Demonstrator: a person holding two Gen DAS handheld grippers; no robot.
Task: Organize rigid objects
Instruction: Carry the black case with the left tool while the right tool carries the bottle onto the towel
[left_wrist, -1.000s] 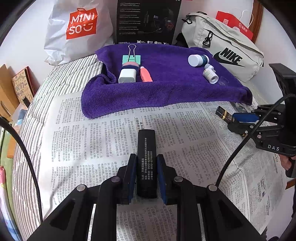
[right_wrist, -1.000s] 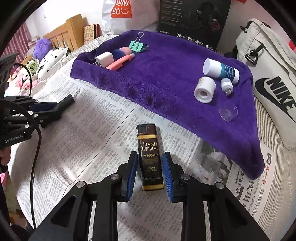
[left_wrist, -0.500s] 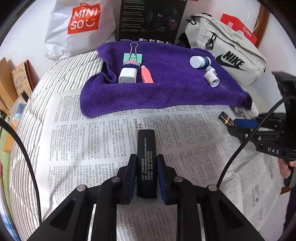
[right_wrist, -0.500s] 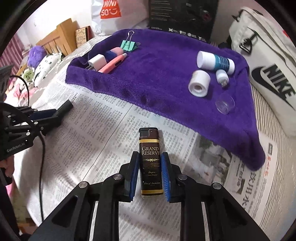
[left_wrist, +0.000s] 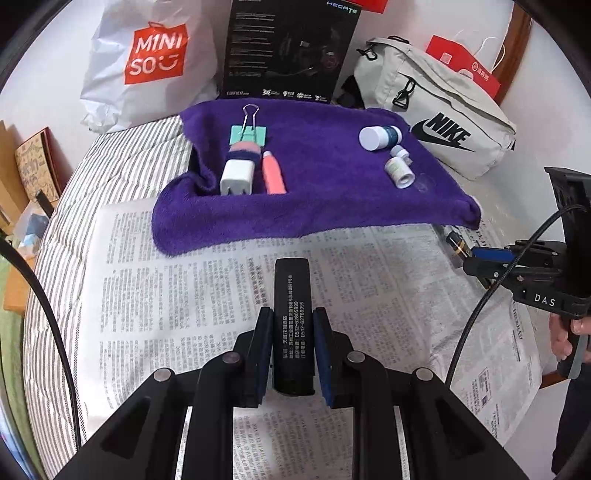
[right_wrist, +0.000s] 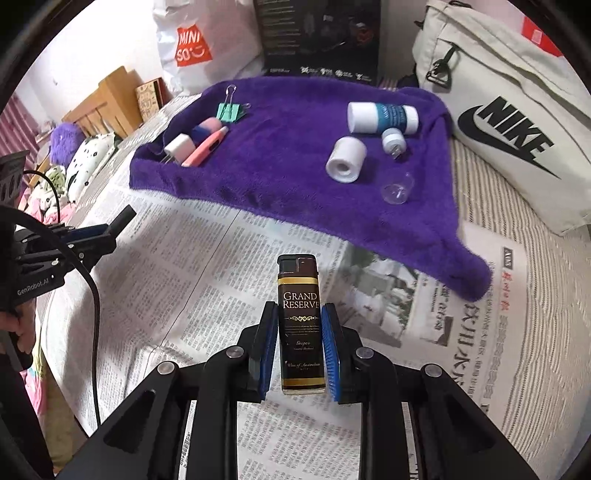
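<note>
Far left, in the right wrist view: a wooden bed frame (right_wrist: 107, 98), a fuzzy purple cushion (right_wrist: 64, 138) and a white spotted pillow (right_wrist: 92, 157).

On the bed, a striped grey-and-white mattress cover (left_wrist: 122, 155) carries sheets of printed newspaper (left_wrist: 192, 295). A folded purple plush towel (left_wrist: 314, 192) lies across the far edge of the newspaper.

Left group on the towel: a mint-green binder clip with wire handles (left_wrist: 248, 133), a pink-and-blue eraser-like block (left_wrist: 243, 150) just before it, a white plug-in charger cube (left_wrist: 237, 178) touching that block, and a pink pen-shaped thermometer (left_wrist: 273, 172) just beside the charger.

The left gripper (left_wrist: 293, 350) has its jaws clamped on a matte black rectangular lighter with white printed text (left_wrist: 292, 314), held above the newspaper, pointing toward the towel.

Right group on the towel: a white-capped blue-labelled bottle (right_wrist: 382, 117) on its side, a small white vial (right_wrist: 393, 140) near it, a white roll of tape (right_wrist: 345, 159), and a clear plastic cap (right_wrist: 398, 190) nearest the towel's front edge.

The right gripper (right_wrist: 299, 347) has its jaws closed on a glossy brown lighter with gold bands marked "Grand Reserve" (right_wrist: 300, 321), held clear of the newspaper.

Along the wall: a white Miniso plastic bag (left_wrist: 147, 62), a black headphone box (left_wrist: 288, 51), a beige Nike waist bag (left_wrist: 436, 110), a red paper bag (left_wrist: 463, 64).
</note>
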